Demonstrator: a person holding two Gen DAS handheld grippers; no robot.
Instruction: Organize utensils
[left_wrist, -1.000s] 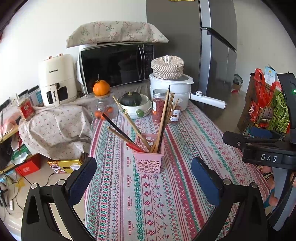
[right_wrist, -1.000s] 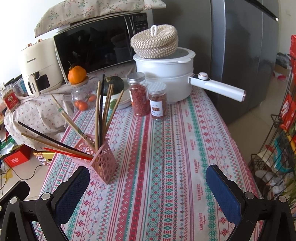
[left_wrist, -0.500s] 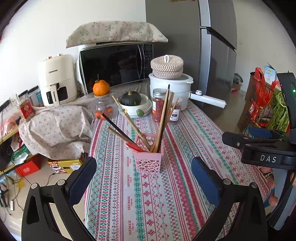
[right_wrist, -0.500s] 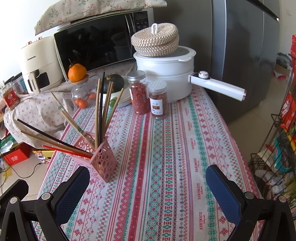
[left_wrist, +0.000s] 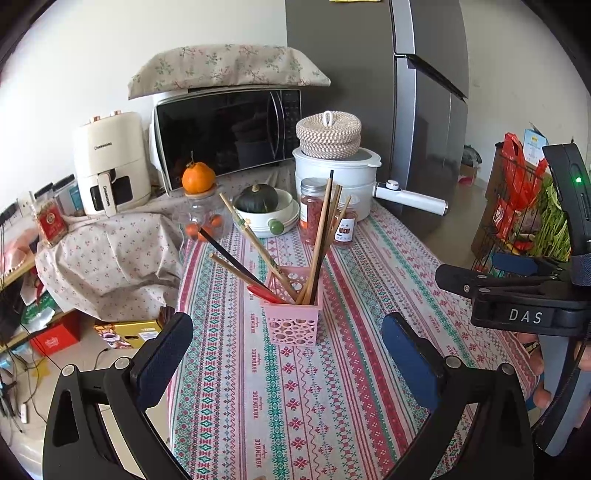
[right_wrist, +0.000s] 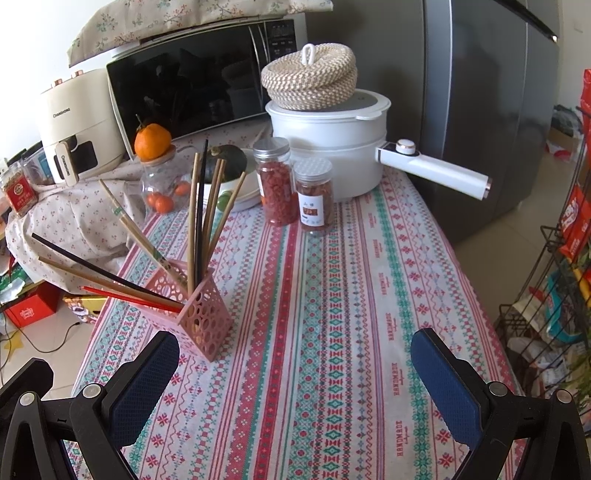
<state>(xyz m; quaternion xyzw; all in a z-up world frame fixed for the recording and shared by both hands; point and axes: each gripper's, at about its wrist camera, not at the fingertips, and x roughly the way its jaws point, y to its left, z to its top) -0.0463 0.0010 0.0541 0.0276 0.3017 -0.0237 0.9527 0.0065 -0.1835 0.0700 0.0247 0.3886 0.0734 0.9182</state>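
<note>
A pink perforated holder (left_wrist: 293, 309) (right_wrist: 197, 316) stands on the patterned tablecloth (left_wrist: 332, 387) (right_wrist: 332, 332), with several chopsticks (left_wrist: 320, 236) (right_wrist: 199, 214) inside it: wooden ones, black ones and a red one. Some stand upright, others lean far left. My left gripper (left_wrist: 286, 360) hovers open in front of the holder, nothing between its fingers. My right gripper (right_wrist: 293, 384) is open too, right of the holder and above bare cloth. In the left wrist view the right gripper's body (left_wrist: 524, 306) shows at the right edge, held by a hand.
Behind the holder stand two jars (right_wrist: 291, 190), a bowl with a green squash (left_wrist: 258, 206), a glass jar topped by an orange (left_wrist: 198, 192), a white pot with a long handle (right_wrist: 432, 168), a microwave (left_wrist: 229, 129) and an air fryer (left_wrist: 110, 162). A wire rack (right_wrist: 554, 277) stands right.
Both views have shifted only slightly; the holder sits a touch nearer in the right wrist view. Both grippers stay open and nothing was taken hold of.
</note>
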